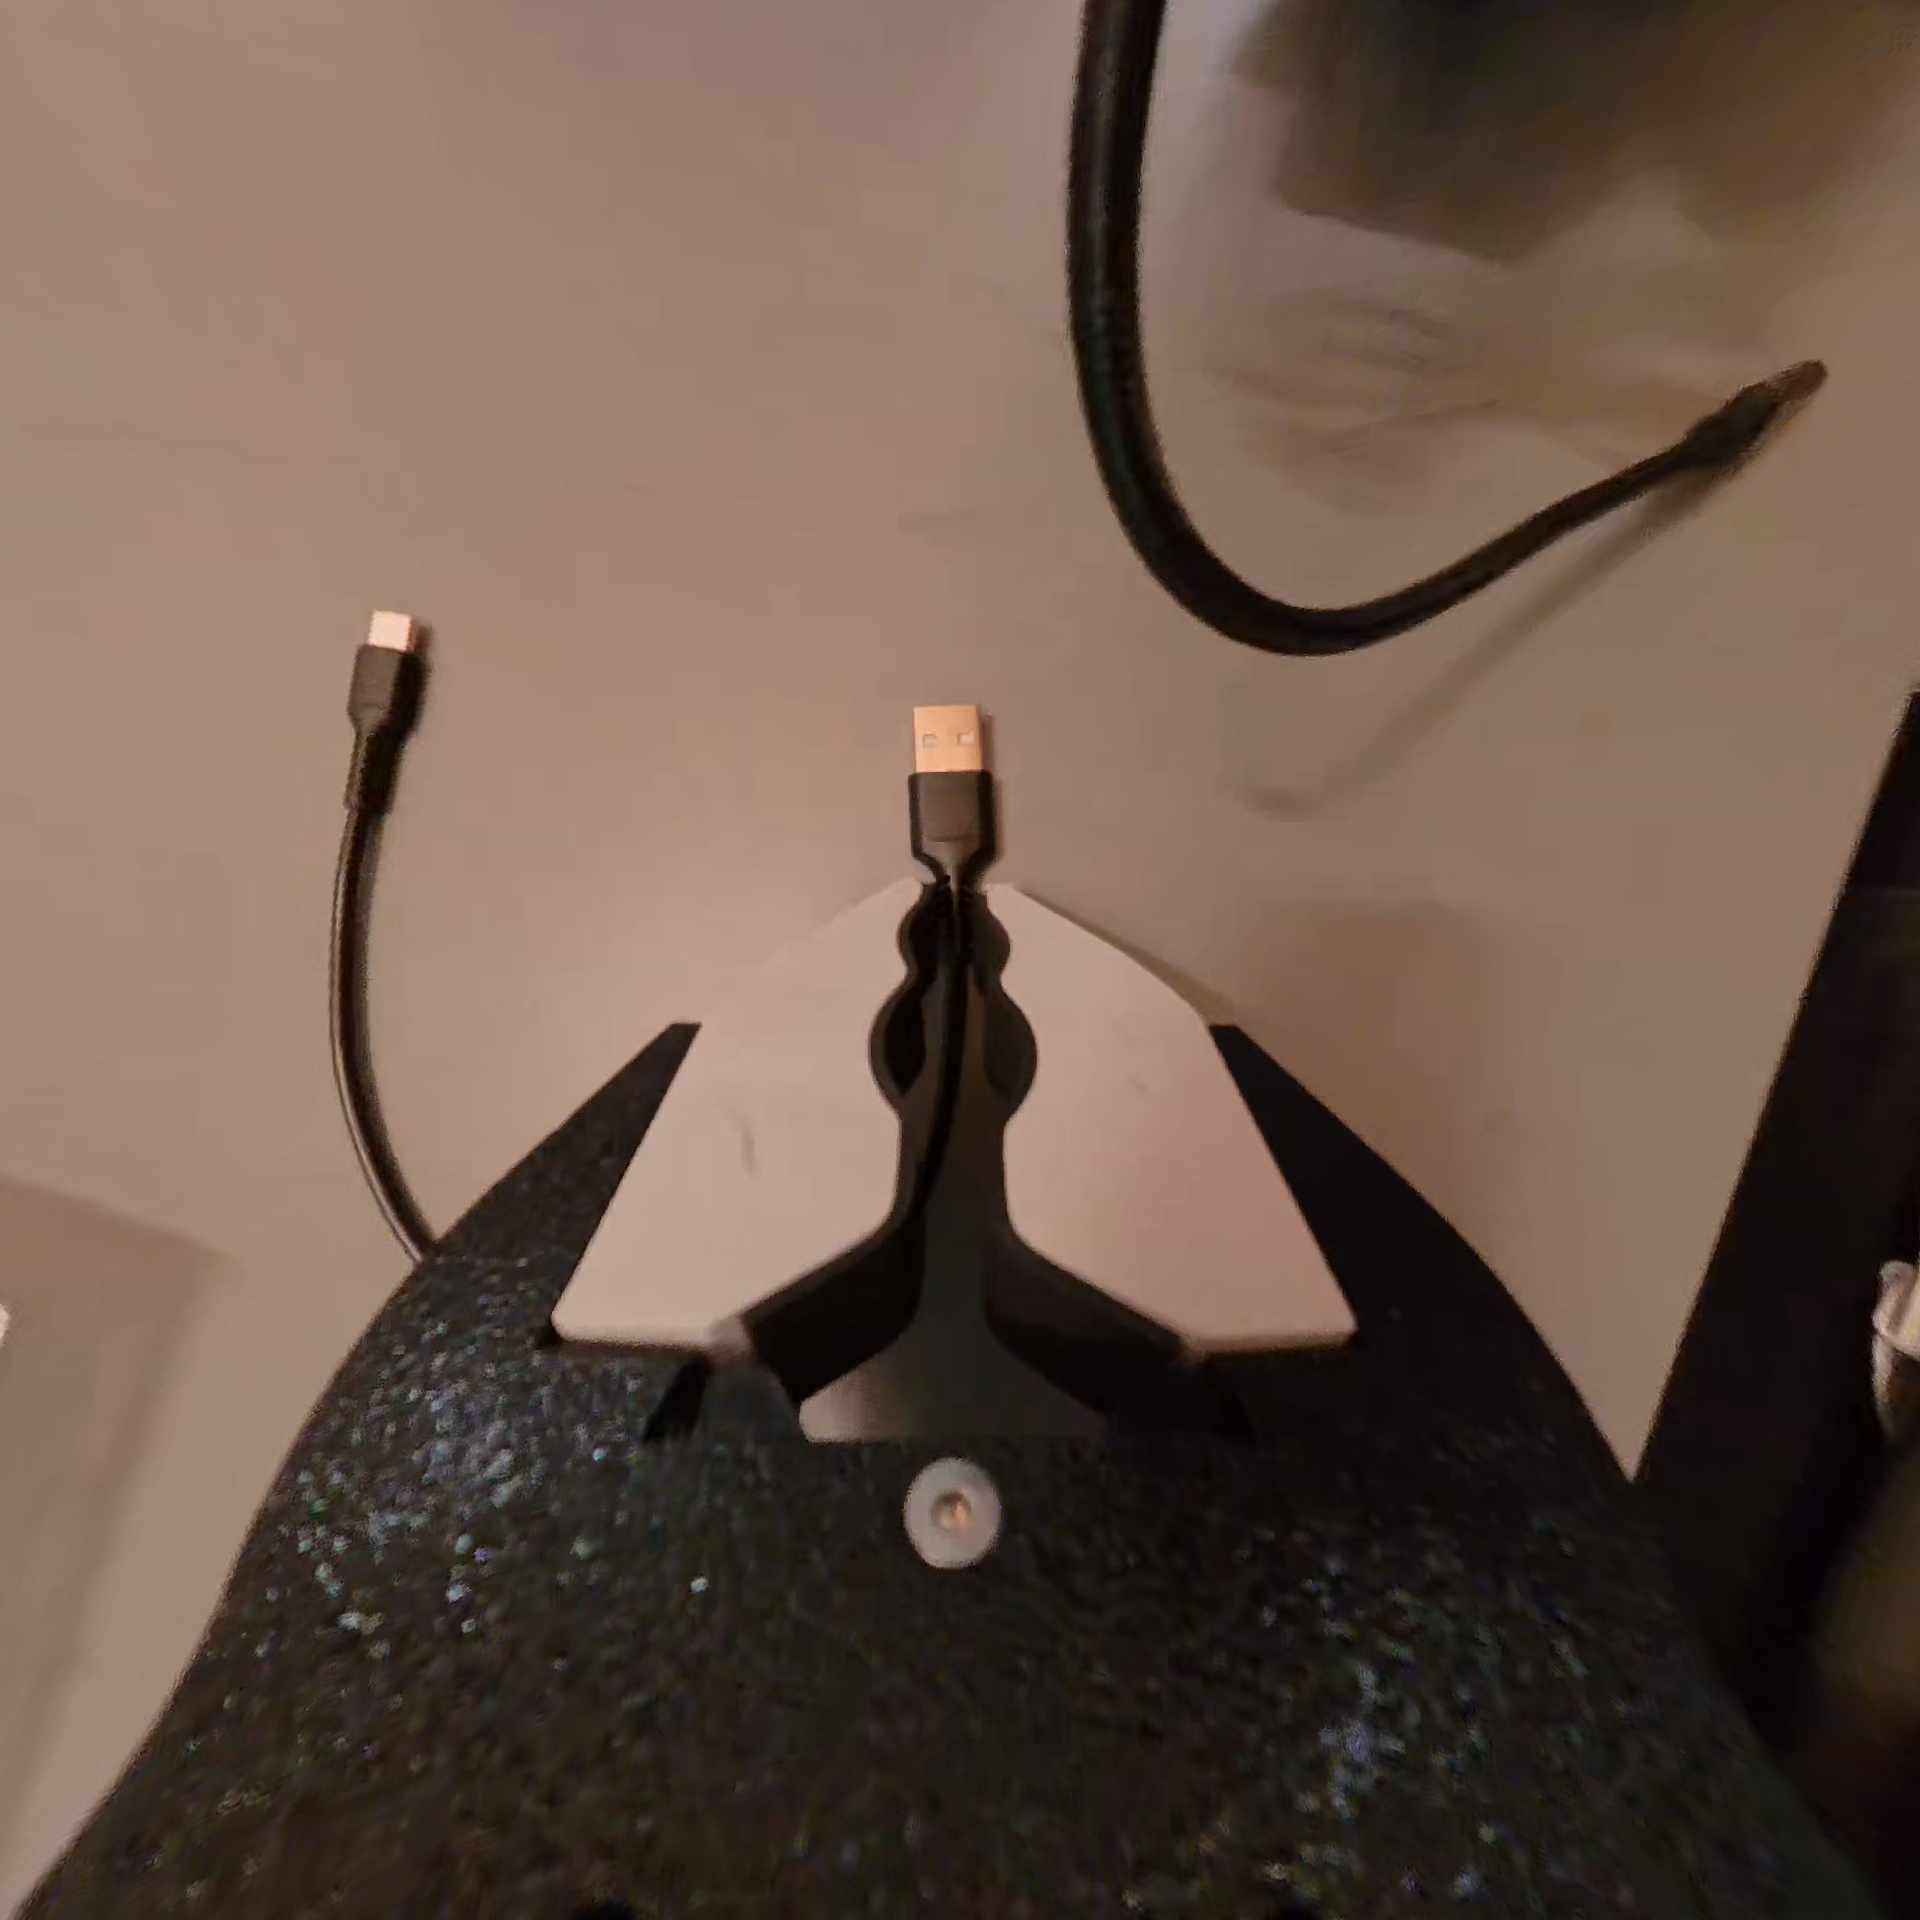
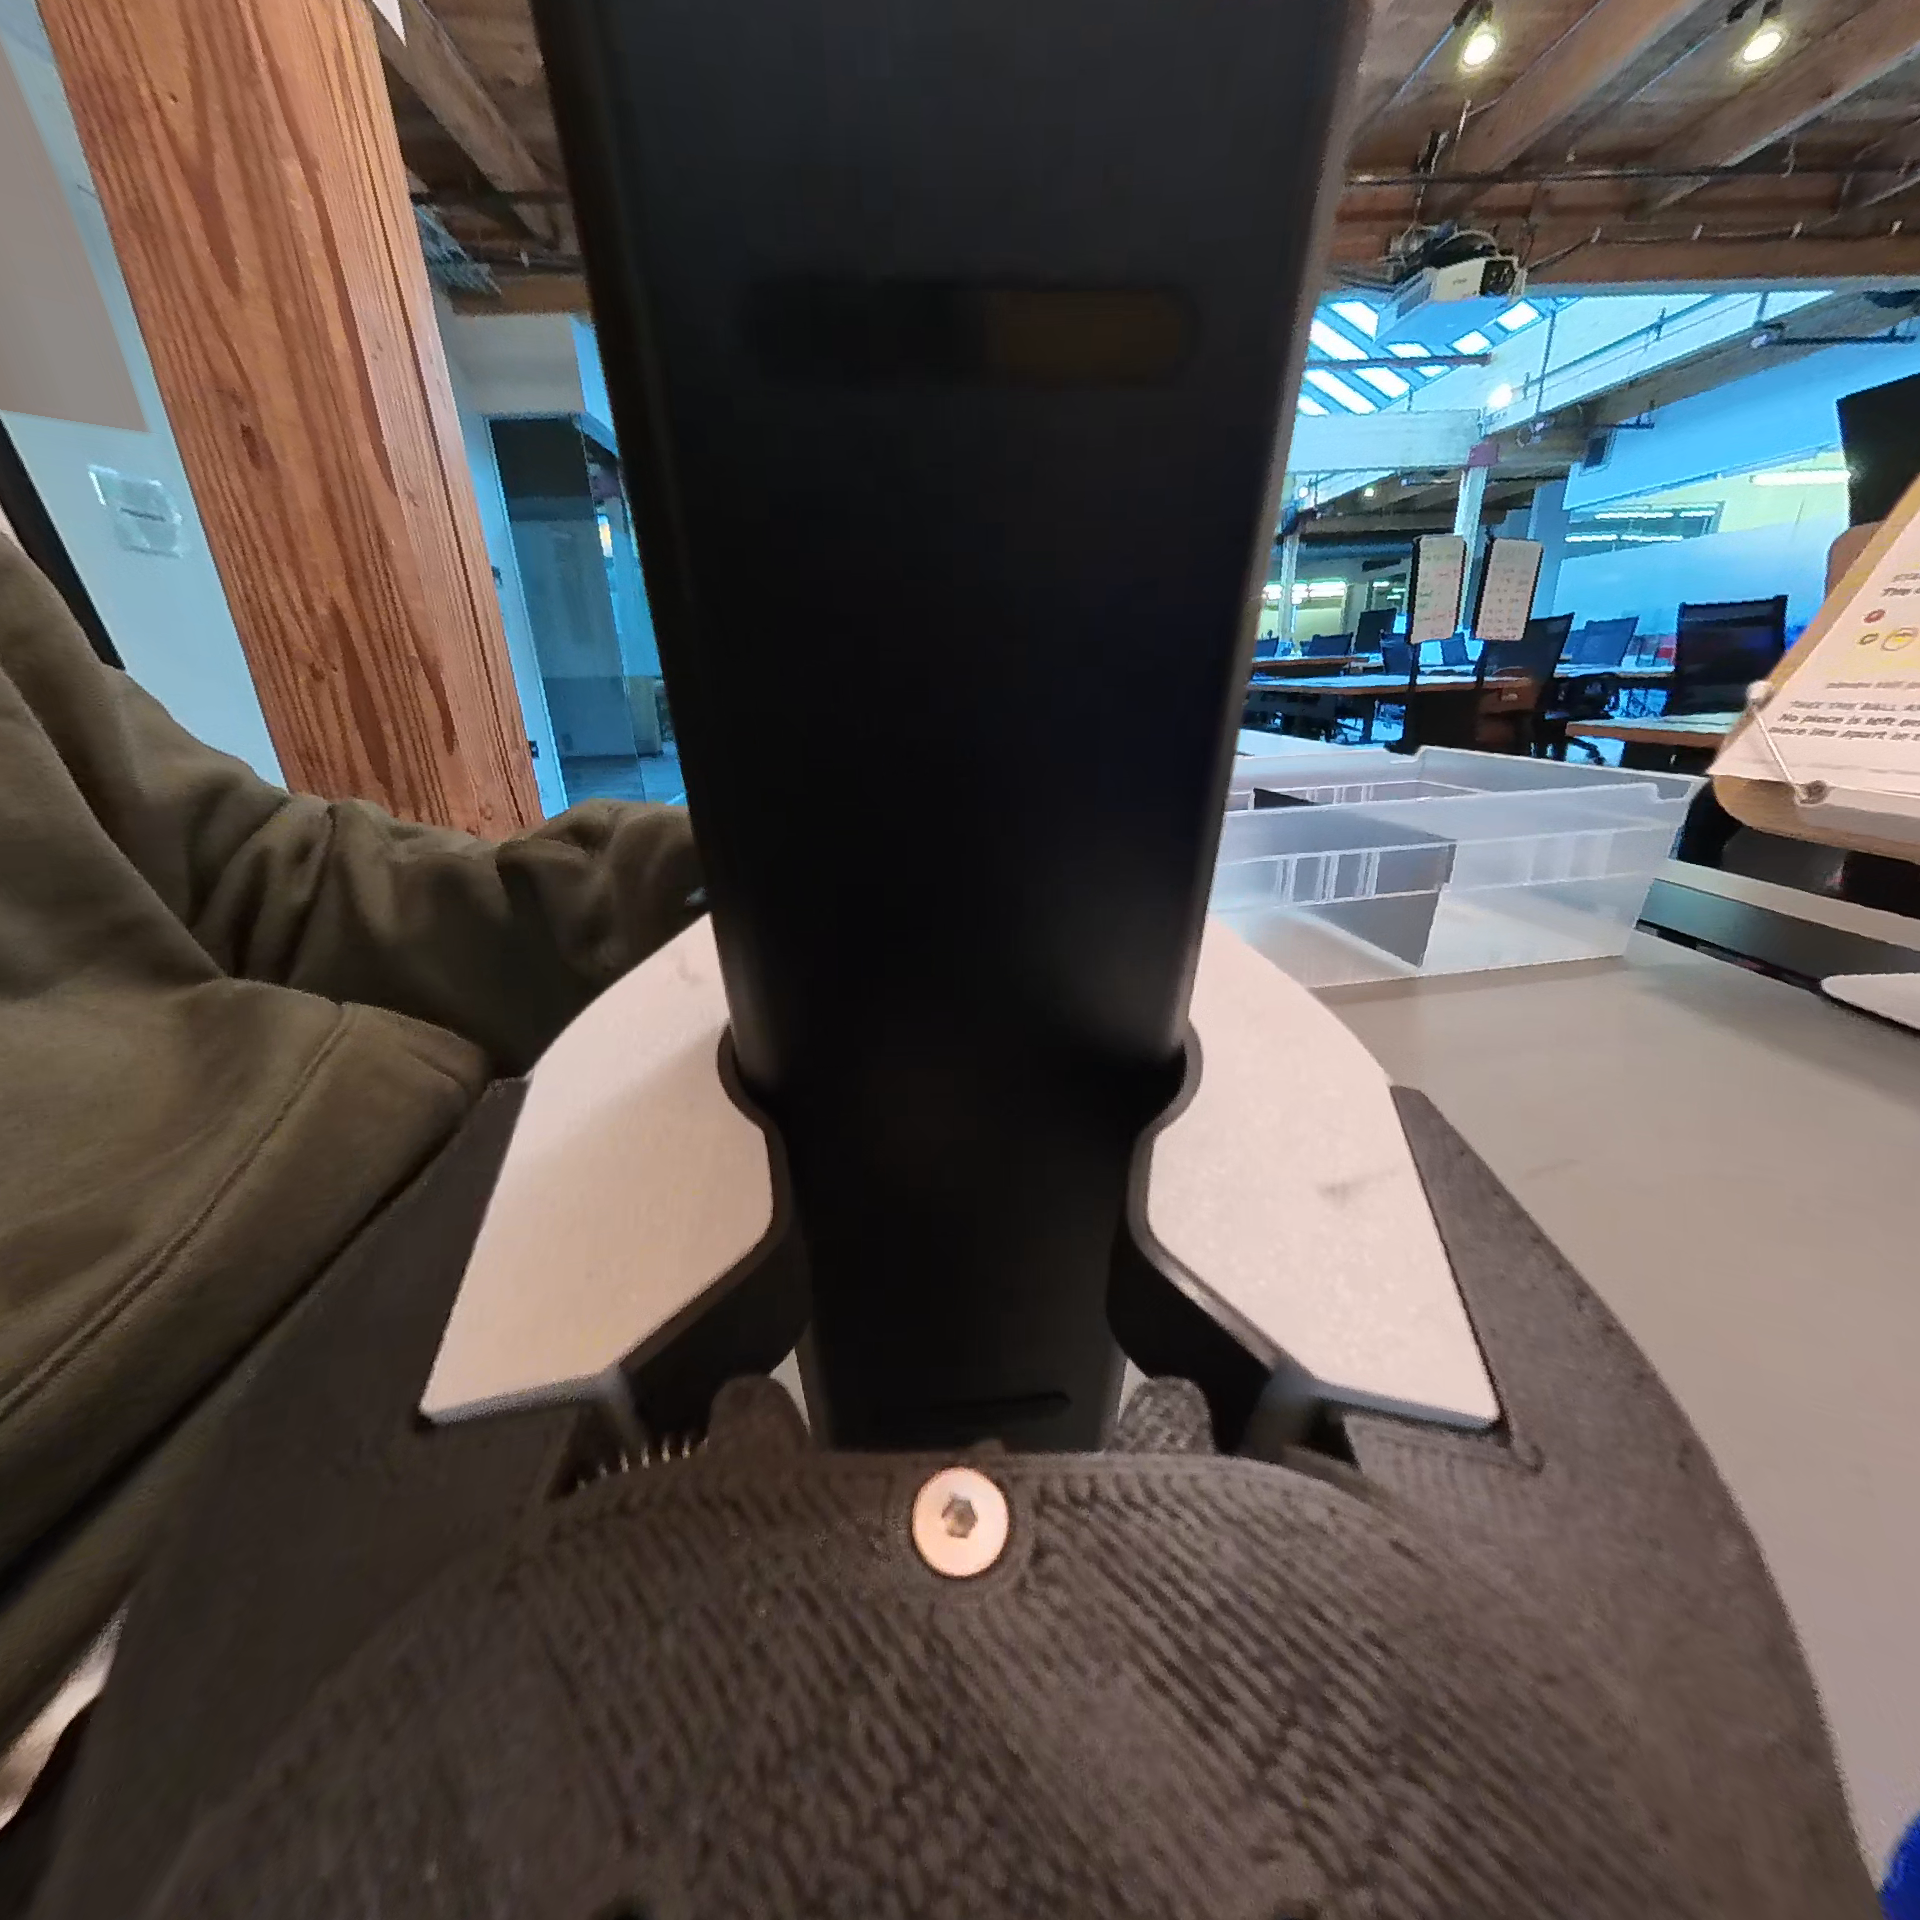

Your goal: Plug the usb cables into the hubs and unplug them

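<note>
Where the left wrist view looks down, the counter (image 1: 623, 364) is a plain, matte beige-grey surface with soft shadows and bare room ahead of the plug. The right wrist view looks out level over the counter's pale grey top (image 2: 1662, 1091) into an open office with a wooden post (image 2: 281, 395), exposed ceiling beams, desks and chairs far back.

The left claw (image 1: 951, 894) is pressed together on a thin black USB cable (image 1: 940, 1039), pinching it just behind the USB-A plug (image 1: 948, 769) — the metal shell points forward, clear of the fingertips. That cable appears to loop out to the left and end in a small connector (image 1: 392, 632) lying on the counter. A thicker braided black cable (image 1: 1143, 468) curves across the upper right, its end (image 1: 1766, 400) blurred.

The right claw (image 2: 951, 1049) grips a dark, flat, matte slab — the hub (image 2: 951, 623) — standing upright between its pale fingers (image 2: 623, 1195). Its face shows a slot-shaped recess near the top.

A clear plastic bin (image 2: 1455, 862) sits on the counter to the right, beside an angled printed card (image 2: 1829, 675). An olive sleeve (image 2: 208, 935) fills the left edge.
</note>
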Demonstrator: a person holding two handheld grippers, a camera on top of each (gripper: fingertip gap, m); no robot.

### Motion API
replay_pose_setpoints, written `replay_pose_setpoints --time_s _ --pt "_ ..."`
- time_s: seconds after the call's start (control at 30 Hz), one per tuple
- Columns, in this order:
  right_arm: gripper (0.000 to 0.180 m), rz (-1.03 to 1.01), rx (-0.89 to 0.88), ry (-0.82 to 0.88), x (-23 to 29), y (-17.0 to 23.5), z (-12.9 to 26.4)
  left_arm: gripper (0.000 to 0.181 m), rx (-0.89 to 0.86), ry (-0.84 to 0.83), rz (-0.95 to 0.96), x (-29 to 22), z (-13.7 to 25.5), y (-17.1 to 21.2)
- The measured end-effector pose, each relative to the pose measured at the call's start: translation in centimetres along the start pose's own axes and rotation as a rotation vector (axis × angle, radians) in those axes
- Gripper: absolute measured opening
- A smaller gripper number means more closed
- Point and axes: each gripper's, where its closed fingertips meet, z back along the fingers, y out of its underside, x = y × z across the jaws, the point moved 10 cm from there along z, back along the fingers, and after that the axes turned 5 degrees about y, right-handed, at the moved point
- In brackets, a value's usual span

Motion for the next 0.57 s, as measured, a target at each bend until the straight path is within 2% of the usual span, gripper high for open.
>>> replay_pose_setpoints --time_s 0.03,0.27,0.43,0.57 --pt "0.073 0.006 0.012 -0.002 0.1 0.0 -0.1 0.005 -0.006 0.012 0.011 0.0 0.1 0.2" --pt "0.073 0.045 0.07 -0.015 0.5 0.2 -0.7 0.013 -0.052 0.019 0.048 -0.3 0.2 0.8" --pt "0.073 0.038 0.072 -0.021 0.4 0.2 -0.7 0.004 -0.051 -0.021 0.093 -0.2 0.1 0.7" --pt "0.073 0.048 0.072 -0.034 0.6 0.2 -0.7 0.004 -0.036 -0.109 0.01 -0.4 1.9 -0.2"
